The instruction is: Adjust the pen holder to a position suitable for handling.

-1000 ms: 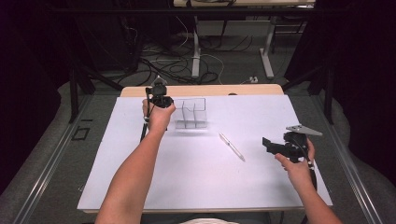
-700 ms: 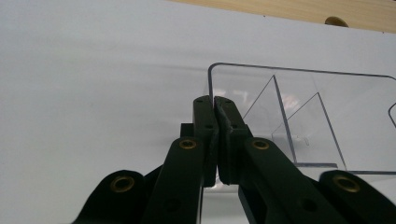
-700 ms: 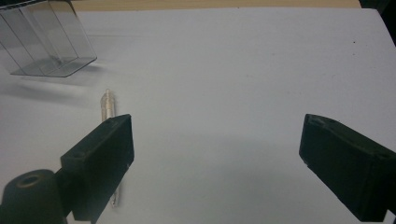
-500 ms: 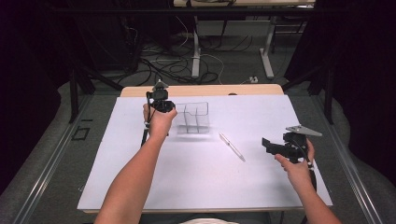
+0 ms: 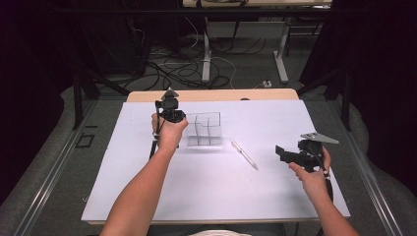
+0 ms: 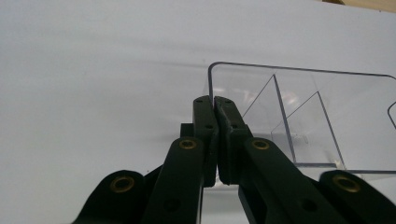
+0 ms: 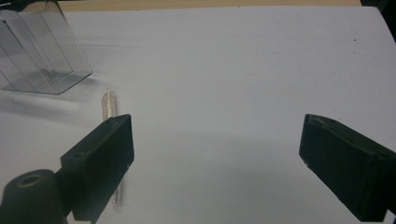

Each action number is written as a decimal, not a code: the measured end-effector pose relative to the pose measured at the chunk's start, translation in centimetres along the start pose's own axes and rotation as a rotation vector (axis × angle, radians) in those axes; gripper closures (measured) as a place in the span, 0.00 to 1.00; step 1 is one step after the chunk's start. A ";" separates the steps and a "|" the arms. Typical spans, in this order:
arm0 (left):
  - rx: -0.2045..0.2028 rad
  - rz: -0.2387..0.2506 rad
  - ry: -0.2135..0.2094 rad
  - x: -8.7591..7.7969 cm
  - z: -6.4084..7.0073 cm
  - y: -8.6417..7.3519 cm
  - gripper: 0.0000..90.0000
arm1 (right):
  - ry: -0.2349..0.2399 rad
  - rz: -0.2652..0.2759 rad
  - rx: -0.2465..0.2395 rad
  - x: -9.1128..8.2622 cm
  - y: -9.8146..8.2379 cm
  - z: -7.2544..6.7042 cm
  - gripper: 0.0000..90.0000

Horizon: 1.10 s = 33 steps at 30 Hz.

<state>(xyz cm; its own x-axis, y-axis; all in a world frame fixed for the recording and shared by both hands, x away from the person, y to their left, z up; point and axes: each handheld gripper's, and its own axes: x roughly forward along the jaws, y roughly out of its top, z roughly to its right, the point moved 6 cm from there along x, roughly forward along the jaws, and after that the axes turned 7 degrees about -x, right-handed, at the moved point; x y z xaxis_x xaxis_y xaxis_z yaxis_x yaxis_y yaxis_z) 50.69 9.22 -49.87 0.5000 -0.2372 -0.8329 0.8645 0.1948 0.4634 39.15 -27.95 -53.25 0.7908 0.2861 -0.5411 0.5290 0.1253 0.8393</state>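
Note:
A clear plastic organizer box [image 5: 205, 129] with inner dividers stands on the white table sheet [image 5: 196, 196], left of centre. My left gripper [image 5: 183, 123] is at the box's left wall, partly hidden by the hand. In the left gripper view the jaws [image 6: 215, 100] are pressed together on the thin edge of the box [image 6: 299, 112]. A clear pen [image 5: 244, 155] lies flat to the right of the box. My right gripper [image 5: 281, 153] hovers open at the right, pointing left toward the pen. Between its wide jaws [image 7: 217, 126] is bare sheet; the pen [image 7: 108, 105] lies by the left jaw.
The wooden table edge [image 5: 211, 95] runs along the far side of the sheet. Beyond it are table legs and loose cables on the floor [image 5: 196, 69]. Metal rails [image 5: 54, 167] flank the table on the left and right.
My left hand has drawn a little toward the near side, and the clear box has shifted with it. The right gripper and the pen have stayed in place.

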 end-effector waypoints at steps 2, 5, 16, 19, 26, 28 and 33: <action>0.003 -0.004 -0.004 -0.1 0.2 -0.3 0.99 | 0.002 -0.001 0.007 0.0 0.0 -0.1 0.11; 0.013 0.001 -0.001 -0.2 0.3 -0.5 0.99 | 0.002 -0.002 0.009 0.0 0.0 -0.1 0.11; 0.012 -0.009 -0.042 -0.4 1.0 -1.9 0.97 | -0.005 0.001 0.004 0.1 0.0 -0.2 0.11; 0.028 -0.011 -0.043 -0.4 1.1 -2.3 0.97 | 0.000 -0.005 -0.001 0.1 -0.1 -0.1 0.11; 0.026 -0.025 -0.075 -0.4 1.4 -2.9 0.96 | 0.003 -0.007 0.008 0.2 -0.1 -0.3 0.11; 0.027 -0.038 -0.085 -0.4 1.4 -3.1 0.96 | 0.003 -0.006 -0.001 0.2 -0.1 -0.3 0.11; 0.010 -0.043 -0.105 -0.4 1.2 -3.2 0.96 | 0.001 -0.011 0.005 0.3 -0.2 -0.3 0.11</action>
<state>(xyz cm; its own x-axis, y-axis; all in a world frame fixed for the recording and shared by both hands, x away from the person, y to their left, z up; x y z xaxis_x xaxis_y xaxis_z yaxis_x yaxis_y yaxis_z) 47.78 7.52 -50.66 0.4648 -0.3440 -0.8158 0.8854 0.1727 0.4316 39.17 -27.61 -53.52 0.7847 0.2859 -0.5500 0.5390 0.1233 0.8332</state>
